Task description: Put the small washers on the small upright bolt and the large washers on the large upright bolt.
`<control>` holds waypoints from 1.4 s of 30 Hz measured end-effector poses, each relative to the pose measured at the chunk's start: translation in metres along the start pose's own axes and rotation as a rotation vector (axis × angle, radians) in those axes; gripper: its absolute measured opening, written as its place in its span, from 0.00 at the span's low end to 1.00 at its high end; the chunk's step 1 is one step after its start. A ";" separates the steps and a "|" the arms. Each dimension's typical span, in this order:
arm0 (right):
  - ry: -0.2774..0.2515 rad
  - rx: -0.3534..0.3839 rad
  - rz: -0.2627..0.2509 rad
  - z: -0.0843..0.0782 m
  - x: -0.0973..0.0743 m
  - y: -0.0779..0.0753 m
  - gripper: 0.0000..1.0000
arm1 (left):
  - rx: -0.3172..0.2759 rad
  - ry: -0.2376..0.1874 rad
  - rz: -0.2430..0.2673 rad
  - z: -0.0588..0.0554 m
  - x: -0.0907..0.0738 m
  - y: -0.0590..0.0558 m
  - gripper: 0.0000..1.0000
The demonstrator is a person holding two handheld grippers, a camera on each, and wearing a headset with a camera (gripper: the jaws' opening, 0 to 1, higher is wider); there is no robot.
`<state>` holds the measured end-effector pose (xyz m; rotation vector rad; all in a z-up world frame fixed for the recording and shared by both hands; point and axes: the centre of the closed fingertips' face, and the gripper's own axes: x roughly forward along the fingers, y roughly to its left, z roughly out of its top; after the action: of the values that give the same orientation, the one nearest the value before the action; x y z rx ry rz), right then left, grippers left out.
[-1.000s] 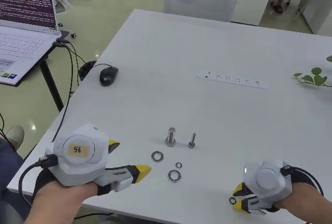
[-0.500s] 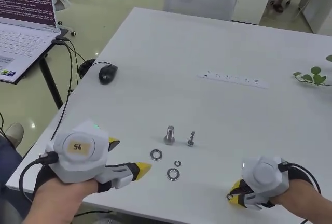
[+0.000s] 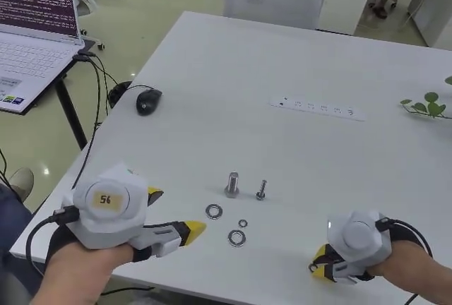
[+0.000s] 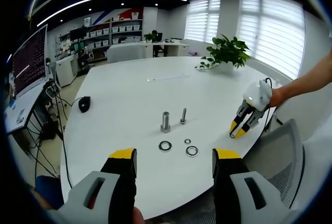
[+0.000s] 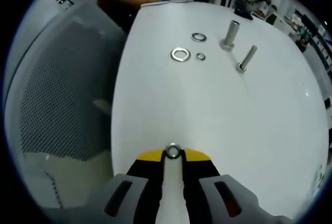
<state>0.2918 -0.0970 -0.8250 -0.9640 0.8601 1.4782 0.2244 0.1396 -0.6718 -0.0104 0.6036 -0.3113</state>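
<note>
Over the last second the right tool has crept a little toward 9 o'clock along the near edge of the table. Its jaws are now closed on a thin ring: in the right gripper view the pinched washer sits between the yellow tips. We judge it a small one, so the pick looks done and the carry comes next. Its target, the small bolt, stands at about 11 o'clock from that tool, well apart, and just at 3 o'clock of the large bolt. Both bolts are bare. Nothing else has shifted. A loose small washer lies flat at 6 o'clock of the bolts, between one large washer and a second large washer. The left tool still waits at 8 o'clock of the large bolt, its jaws spread wide and empty.
</note>
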 end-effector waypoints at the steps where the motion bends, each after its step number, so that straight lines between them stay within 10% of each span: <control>1: -0.001 0.007 -0.003 0.000 0.000 0.000 0.13 | -0.001 -0.001 0.000 0.000 0.000 0.000 0.58; 22: -0.115 0.166 -0.100 0.037 -0.011 -0.040 0.13 | -0.009 -0.001 0.014 -0.002 -0.004 0.006 0.58; 34: -0.202 0.128 -0.190 0.111 -0.037 -0.102 0.13 | -0.011 -0.006 0.015 0.001 -0.004 0.008 0.58; 42: -0.180 0.085 -0.176 0.138 -0.027 -0.117 0.13 | -0.016 -0.009 0.021 0.000 -0.006 0.011 0.58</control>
<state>0.3949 0.0311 -0.7449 -0.8085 0.6845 1.3441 0.2226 0.1518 -0.6698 -0.0211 0.5973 -0.2861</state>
